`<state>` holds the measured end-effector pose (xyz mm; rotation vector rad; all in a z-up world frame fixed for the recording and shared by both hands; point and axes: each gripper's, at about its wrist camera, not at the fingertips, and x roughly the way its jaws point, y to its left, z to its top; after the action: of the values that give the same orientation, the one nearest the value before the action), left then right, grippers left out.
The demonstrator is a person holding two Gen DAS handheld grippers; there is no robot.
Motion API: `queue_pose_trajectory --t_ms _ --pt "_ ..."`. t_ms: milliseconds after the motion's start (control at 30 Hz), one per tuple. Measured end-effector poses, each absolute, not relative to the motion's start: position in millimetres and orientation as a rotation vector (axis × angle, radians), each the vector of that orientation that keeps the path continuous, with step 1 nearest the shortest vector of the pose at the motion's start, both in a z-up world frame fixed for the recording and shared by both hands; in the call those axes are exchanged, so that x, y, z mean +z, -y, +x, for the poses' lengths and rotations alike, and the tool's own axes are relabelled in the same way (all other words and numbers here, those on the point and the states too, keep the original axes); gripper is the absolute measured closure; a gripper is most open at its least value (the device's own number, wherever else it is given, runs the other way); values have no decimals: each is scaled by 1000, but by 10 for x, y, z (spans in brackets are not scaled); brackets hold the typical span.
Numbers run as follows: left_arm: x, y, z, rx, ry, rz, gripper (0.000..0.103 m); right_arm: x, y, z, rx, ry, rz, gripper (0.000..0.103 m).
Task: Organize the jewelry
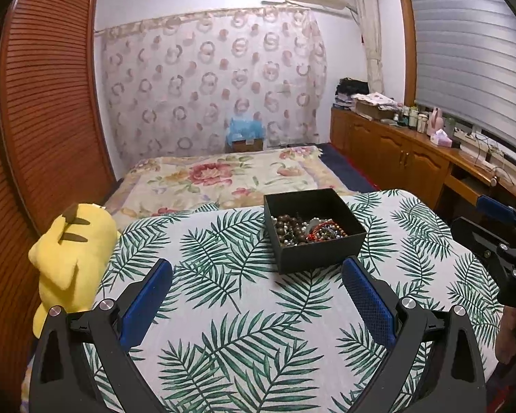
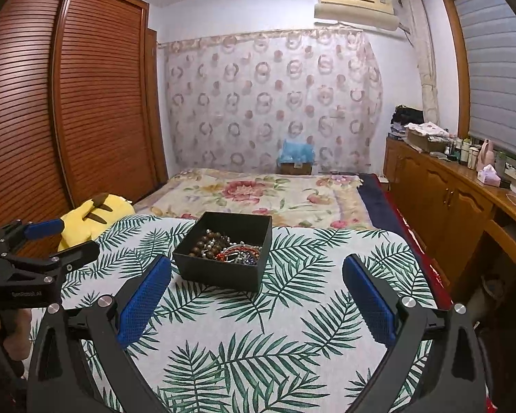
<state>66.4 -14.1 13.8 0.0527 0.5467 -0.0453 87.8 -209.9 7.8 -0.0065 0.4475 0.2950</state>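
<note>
A black open box (image 1: 321, 256) stands on the leaf-print table cover (image 1: 244, 313); it also shows in the right wrist view (image 2: 220, 272). It holds a tangle of jewelry (image 1: 306, 230): brown bead bracelets, red cord and small coloured beads, seen too in the right wrist view (image 2: 223, 246). My left gripper (image 1: 256, 272) is open and empty, a little in front of the box. My right gripper (image 2: 256, 270) is open and empty, its left finger beside the box's near corner. Each gripper shows in the other's view, the right one (image 1: 498, 237) and the left one (image 2: 48, 241).
A yellow plush toy (image 1: 68, 251) lies at the table's left edge. Behind the table is a bed with a floral blanket (image 1: 223, 175). A louvred wooden wardrobe (image 1: 48, 103) stands on the left, a wooden cabinet with bottles (image 1: 412, 144) on the right.
</note>
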Motion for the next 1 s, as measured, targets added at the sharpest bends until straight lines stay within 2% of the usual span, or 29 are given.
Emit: queue_pose_trajectory --t_ms 1000 --pt "188 154 558 -59 -524 39 8 69 2159 852 285 -429 17 3"
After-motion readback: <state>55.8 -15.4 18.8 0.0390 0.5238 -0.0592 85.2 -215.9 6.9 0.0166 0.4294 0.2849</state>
